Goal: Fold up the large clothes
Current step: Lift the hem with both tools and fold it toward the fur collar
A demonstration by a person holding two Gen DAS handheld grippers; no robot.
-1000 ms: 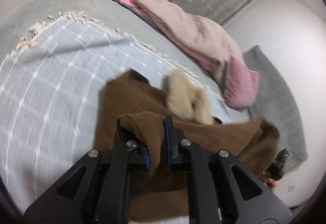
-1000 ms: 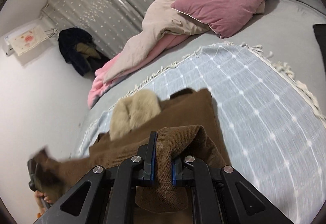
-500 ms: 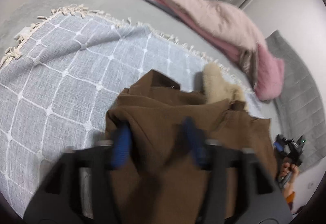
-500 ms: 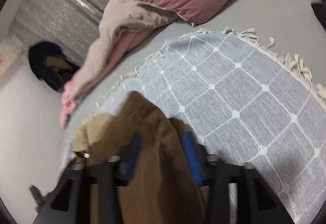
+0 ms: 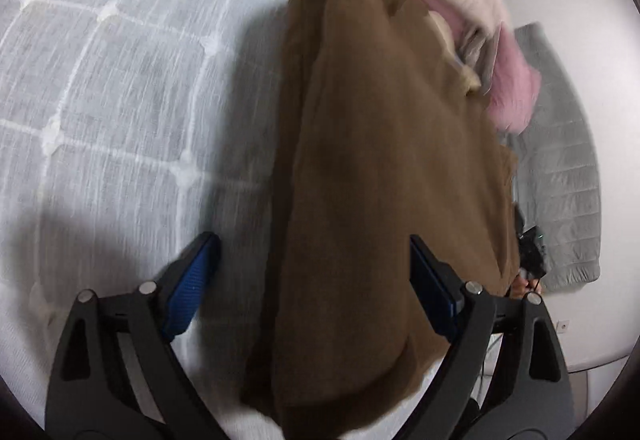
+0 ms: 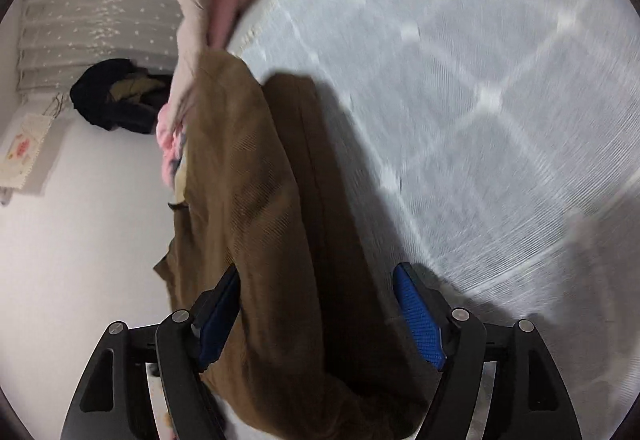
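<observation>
Left wrist view first: you are holding the left gripper low over the checked grey blanket, its jaws opening wide, blue pads clear of the cloth on both sides; the brown garment is lying between them and running away up the frame, resting on the blanket, not gripped. Beyond its far end a pink and beige duvet is bunching against the wall side, and a grey quilted pad is lying off to the right. Right wrist view: you are bringing the right gripper over the other end of the same brown garment, jaws likewise opening; the left pad is sitting close against the cloth, though motion blur is making contact hard to call, and the right pad is standing free. Judging from this, you are letting go at the end of a fold, the garment laid doubled in a long strip. Next move is probably calling for lifting both tools clear without dragging the top layer, then taking a fresh hold for a crosswise fold
</observation>
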